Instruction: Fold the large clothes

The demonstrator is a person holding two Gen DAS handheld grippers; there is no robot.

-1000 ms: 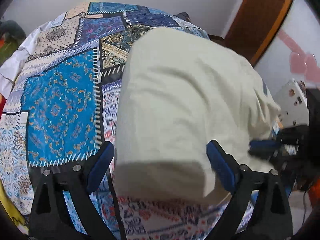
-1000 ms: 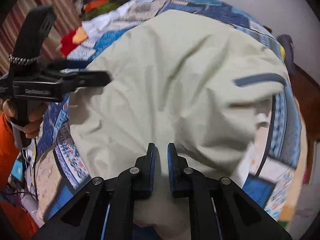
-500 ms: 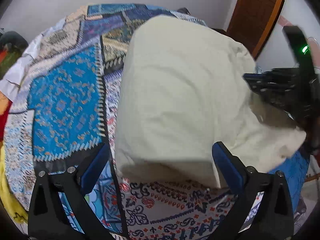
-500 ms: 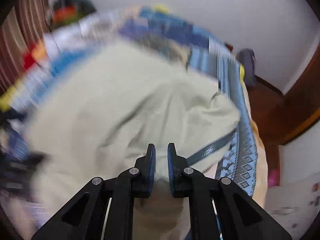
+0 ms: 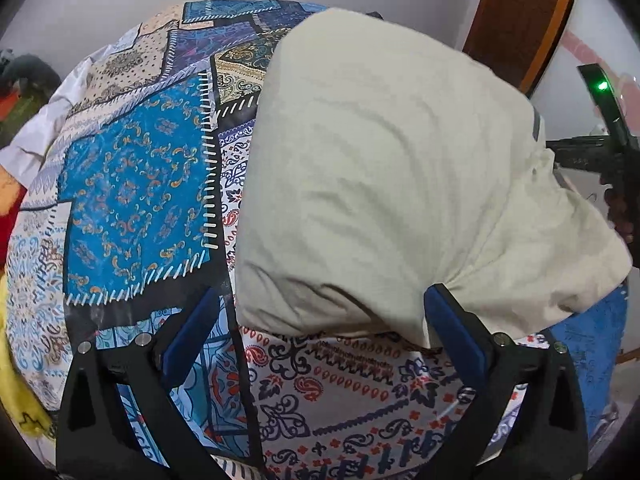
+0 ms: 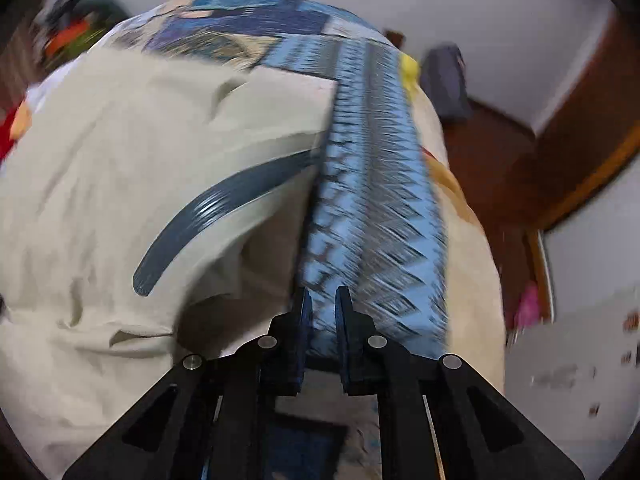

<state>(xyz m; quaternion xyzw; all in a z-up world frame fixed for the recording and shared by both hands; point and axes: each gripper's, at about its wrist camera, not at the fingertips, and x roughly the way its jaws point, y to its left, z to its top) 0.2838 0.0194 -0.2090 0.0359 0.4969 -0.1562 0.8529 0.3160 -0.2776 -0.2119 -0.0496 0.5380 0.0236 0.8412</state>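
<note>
Under us lies a bed covered by a patchwork bedspread (image 5: pixel 136 184) of blue, cream and paisley panels, with a white wall behind and a brown wooden door (image 5: pixel 520 12) at the far right. On the bedspread lies our cream garment (image 5: pixel 384 168), a large piece doubled into a bulky rectangle; its near edge sits just ahead of our left gripper (image 5: pixel 320 328), and in the right wrist view a dark blue-grey stripe (image 6: pixel 224 208) curves across its top layer.

Our left gripper hangs with its jaws spread wide, holding nothing, though the right-hand pad touches the garment's near corner. Our right gripper (image 6: pixel 322 316) shows its jaws nearly together with only a narrow gap, and no cloth is visible between them; the garment lies just to their left and the blue triangle-patterned strip of bedspread (image 6: pixel 376 200) runs ahead of them. That view is smeared by motion.

We judge that one fold is laid and the right side is between grips. The next move, as we read it, calls for both grippers to take the near corners, pinching all layers together, then carrying them evenly toward the far edge so the stack does not slide apart.
</note>
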